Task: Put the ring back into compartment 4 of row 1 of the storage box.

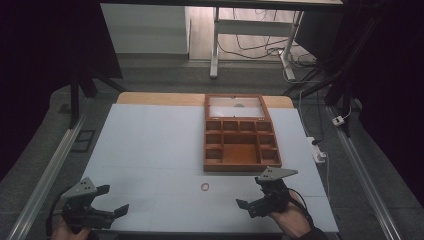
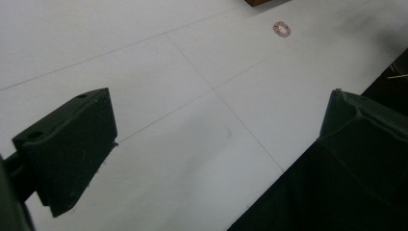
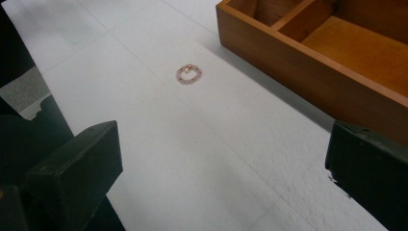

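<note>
A small pink bead bracelet [image 1: 205, 187] lies on the white table just in front of a brown wooden box [image 1: 241, 141] with several compartments and an opened glass lid. From the right gripper view the bracelet [image 3: 188, 74] sits ahead of the jaws, left of the box [image 3: 308, 57]. In the left gripper view it is a small ring [image 2: 282, 28] far off. My left gripper [image 1: 113, 200] is open at the table's near left corner. My right gripper [image 1: 252, 192] is open, to the right of the bracelet, nothing between its jaws.
The white sheet [image 1: 150, 145] covers the table, with a wooden strip along the far edge. Metal rails run along both sides. A desk frame [image 1: 215, 45] and cables stand on the floor beyond. A power strip [image 1: 318, 150] lies off the table's right edge.
</note>
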Demonstrator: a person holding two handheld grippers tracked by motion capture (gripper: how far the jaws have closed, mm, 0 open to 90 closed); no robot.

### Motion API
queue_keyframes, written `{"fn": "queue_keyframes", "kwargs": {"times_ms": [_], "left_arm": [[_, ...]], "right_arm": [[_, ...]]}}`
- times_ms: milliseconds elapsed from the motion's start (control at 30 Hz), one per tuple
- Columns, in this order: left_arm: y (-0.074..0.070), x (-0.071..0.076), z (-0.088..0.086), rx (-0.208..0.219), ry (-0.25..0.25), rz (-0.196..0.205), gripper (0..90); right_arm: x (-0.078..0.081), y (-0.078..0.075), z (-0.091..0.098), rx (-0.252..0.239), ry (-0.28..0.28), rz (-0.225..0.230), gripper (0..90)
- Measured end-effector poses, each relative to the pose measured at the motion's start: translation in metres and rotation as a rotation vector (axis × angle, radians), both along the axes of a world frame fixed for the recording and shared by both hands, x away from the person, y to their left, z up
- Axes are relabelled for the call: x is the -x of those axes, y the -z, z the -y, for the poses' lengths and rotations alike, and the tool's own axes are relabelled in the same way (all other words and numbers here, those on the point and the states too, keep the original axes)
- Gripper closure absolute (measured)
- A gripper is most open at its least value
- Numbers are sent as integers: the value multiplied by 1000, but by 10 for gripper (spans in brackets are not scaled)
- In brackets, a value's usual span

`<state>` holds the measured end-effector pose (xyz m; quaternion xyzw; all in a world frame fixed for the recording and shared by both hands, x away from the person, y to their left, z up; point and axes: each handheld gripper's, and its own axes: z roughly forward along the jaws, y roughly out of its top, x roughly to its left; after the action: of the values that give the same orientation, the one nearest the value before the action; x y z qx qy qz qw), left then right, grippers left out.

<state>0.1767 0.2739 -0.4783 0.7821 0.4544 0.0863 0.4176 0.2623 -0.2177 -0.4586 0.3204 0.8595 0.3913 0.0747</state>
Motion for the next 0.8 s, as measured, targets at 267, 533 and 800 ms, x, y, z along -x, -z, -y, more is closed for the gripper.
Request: {"fn": "queue_keyframes", "kwargs": {"times_ms": [267,533,800], "left_arm": [[0,0,0,-1,1,1,0],[0,0,0,1,5,2,0],[0,0,-1,6,2,3,0]], "right_arm": [[-7,7,-18,37,-26,-10,0],[-11,13,-39,24,-97,-51,0],[-16,20,-59,44,-130,-41,0]]}}
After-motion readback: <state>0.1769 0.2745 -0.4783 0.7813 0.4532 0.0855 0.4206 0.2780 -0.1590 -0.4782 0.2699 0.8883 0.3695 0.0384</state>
